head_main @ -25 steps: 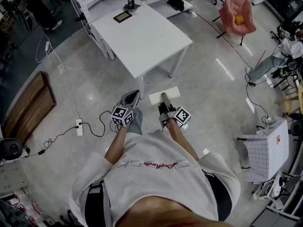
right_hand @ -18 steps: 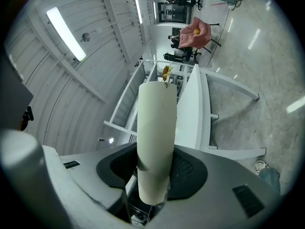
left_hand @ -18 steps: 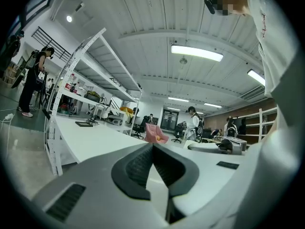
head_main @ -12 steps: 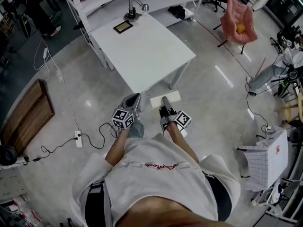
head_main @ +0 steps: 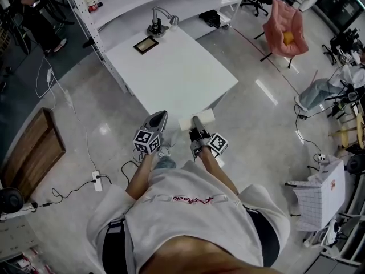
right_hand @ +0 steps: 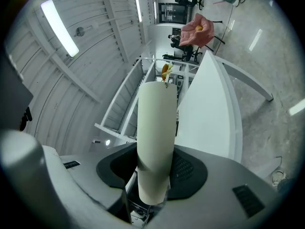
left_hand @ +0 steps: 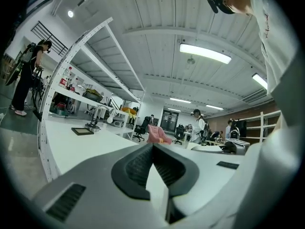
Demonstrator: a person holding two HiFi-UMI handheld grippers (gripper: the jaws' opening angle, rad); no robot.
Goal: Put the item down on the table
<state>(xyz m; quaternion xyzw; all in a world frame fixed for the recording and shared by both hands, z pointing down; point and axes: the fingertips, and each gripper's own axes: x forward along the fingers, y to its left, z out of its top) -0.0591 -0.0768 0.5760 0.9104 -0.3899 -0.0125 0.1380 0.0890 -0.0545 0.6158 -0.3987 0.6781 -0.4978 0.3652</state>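
White table sits nearer than a second ago. Cream block, pinched in right gripper, hangs just beside its near edge. Left gripper jaws pressed together, empty. Set-down likely next.

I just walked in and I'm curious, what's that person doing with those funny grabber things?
A person holds a grabber in each hand. The right gripper is clamped on a cream block, held in the air by the near corner of the white table. The left gripper is shut and empty. The block is not on the table yet.
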